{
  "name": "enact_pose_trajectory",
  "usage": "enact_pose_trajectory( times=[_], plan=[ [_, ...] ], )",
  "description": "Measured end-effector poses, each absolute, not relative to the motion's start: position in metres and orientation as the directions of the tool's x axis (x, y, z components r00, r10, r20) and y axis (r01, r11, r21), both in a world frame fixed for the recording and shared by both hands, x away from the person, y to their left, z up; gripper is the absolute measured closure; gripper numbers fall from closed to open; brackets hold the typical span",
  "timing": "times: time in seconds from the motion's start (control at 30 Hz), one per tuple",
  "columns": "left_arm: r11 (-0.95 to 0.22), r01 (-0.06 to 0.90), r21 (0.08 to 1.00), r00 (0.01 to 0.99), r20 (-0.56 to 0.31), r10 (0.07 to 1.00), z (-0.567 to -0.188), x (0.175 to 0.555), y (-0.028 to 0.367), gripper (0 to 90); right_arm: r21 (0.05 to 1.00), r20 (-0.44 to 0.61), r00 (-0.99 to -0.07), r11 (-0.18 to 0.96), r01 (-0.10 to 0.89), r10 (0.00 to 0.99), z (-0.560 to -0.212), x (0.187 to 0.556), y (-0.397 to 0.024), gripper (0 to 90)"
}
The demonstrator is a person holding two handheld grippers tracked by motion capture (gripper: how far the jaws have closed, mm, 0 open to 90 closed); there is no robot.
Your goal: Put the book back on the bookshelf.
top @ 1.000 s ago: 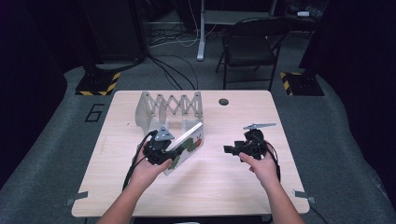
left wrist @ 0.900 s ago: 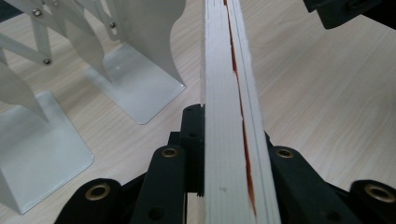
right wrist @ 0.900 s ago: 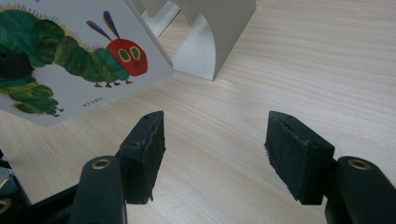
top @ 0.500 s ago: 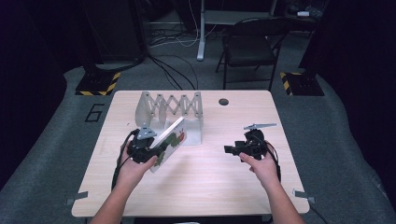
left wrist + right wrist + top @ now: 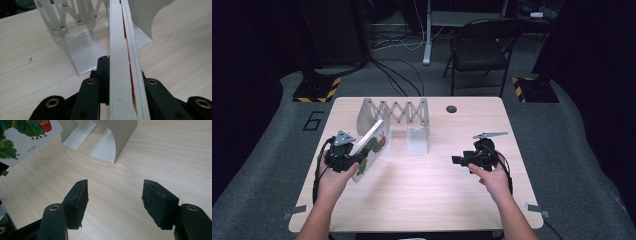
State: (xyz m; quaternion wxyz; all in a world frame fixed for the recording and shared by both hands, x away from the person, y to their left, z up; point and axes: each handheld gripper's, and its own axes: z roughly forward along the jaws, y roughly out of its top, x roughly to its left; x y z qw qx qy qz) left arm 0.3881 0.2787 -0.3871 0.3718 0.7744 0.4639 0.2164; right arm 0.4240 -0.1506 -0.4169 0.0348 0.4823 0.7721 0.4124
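Observation:
A thick white board book (image 5: 371,149) with a green and red caterpillar picture on its cover is held tilted above the left part of the wooden table (image 5: 422,200). My left gripper (image 5: 346,159) is shut on its lower edge; the left gripper view looks along the book's page edge (image 5: 122,62) between the jaws. Just beyond the book stands a grey metal expanding book rack (image 5: 398,114) with scissor links (image 5: 75,15) and flat foot plates (image 5: 106,147). My right gripper (image 5: 462,160) hovers open over the table's right side, with bare wood between its fingers (image 5: 77,200).
A small dark round hole (image 5: 451,108) sits near the table's far edge. A black chair (image 5: 479,50) and cables lie on the floor beyond the table. Yellow-black striped bases (image 5: 317,90) stand at both far corners.
My left gripper has carried the book leftward and a little back, from the table's middle toward the rack's left end. The right gripper has stayed in place, open.

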Motion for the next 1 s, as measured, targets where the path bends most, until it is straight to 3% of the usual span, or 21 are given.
enact_pose_trajectory(
  times=[0.37, 0.7, 1.0],
  plan=[
    [-0.252, 0.583, 0.772, 0.424, -0.025, 0.905, -0.391, 0.391, 0.294, 76.2, 0.670, 0.344, -0.531, 0.193, 0.716, 0.774, -0.417, 0.424, -0.151, 37.5],
    [-0.185, 0.623, 0.760, 0.340, -0.051, 0.939, -0.397, 0.404, 0.286, 76.2, 0.666, 0.351, -0.523, 0.185, 0.722, 0.777, -0.418, 0.425, -0.152, 37.5],
    [-0.196, 0.616, 0.763, 0.316, -0.011, 0.949, -0.399, 0.422, 0.270, 76.2, 0.673, 0.347, -0.527, 0.185, 0.716, 0.776, -0.417, 0.426, -0.154, 37.5]
  ],
)
